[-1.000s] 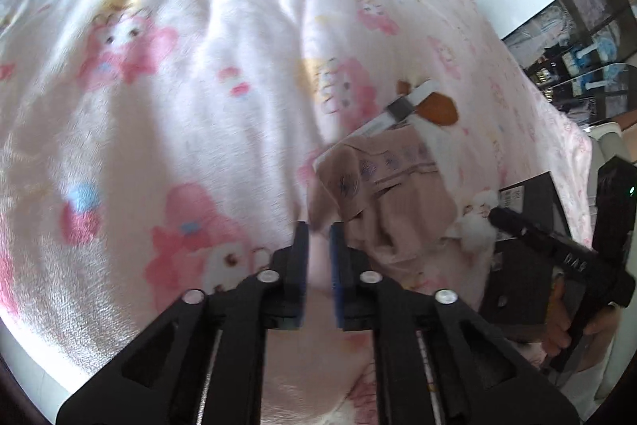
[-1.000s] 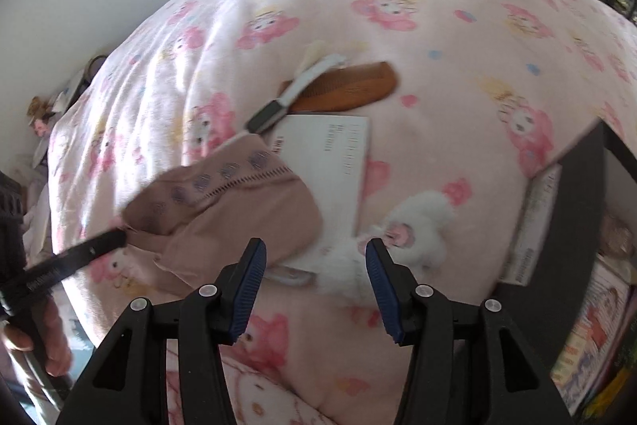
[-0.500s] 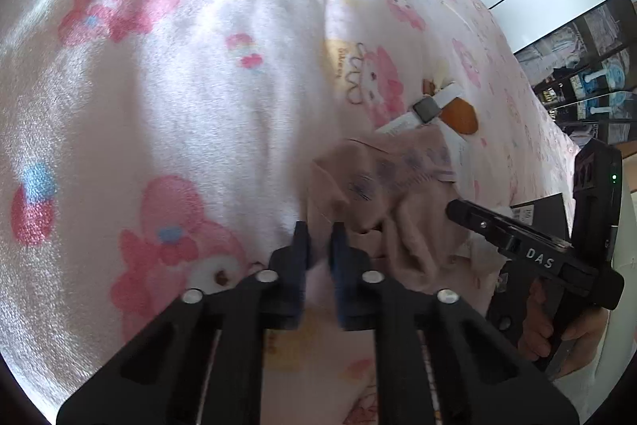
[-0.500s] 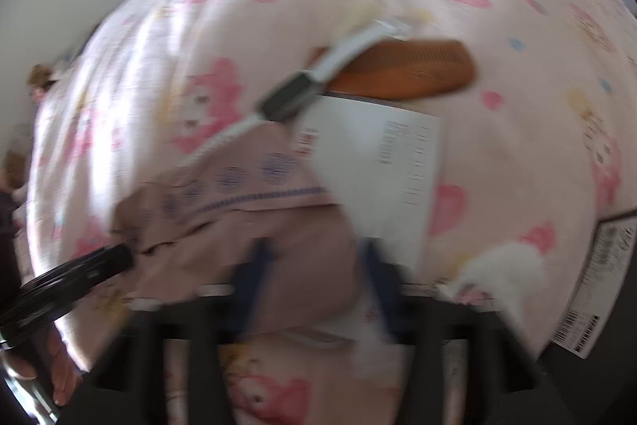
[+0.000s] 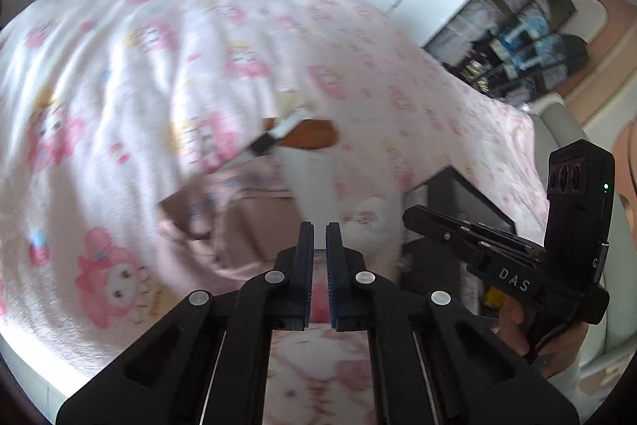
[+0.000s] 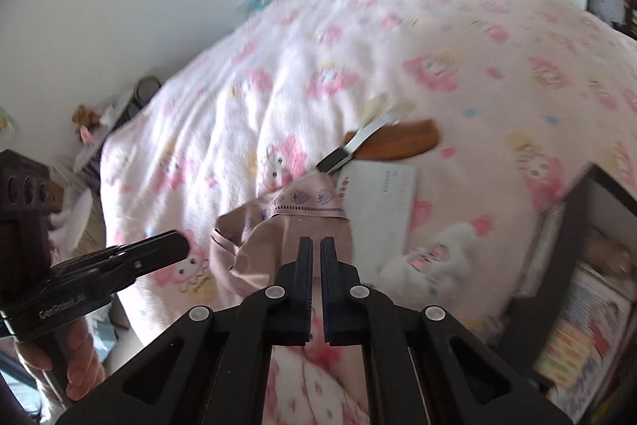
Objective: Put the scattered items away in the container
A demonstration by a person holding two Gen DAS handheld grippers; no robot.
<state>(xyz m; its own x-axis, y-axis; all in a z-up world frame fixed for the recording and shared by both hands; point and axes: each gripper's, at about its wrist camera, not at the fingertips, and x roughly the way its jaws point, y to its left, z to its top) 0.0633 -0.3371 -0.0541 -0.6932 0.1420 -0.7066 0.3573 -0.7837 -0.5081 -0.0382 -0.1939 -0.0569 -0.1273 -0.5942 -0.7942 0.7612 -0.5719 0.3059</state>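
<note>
Pink cartoon-print blanket [image 6: 326,38], dusty-pink garment [image 6: 278,226], brown comb [image 6: 402,142], white paper [image 6: 382,202].

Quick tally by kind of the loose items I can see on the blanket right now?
Pink cloth: 1
Brown comb: 1
White watch strap: 1
White paper card: 1
White plush toy: 1
Total: 5

Black gripper [image 5: 319,237] frames, silver screws, blue-padded fingers [image 6: 305,265], white "DAS" lettering.

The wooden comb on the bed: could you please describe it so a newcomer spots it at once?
Start at the pink cartoon-print blanket. Near its middle, beyond the white paper sheet, lies the wooden comb. It is the only brown thing there, and a white strap crosses it.
</note>
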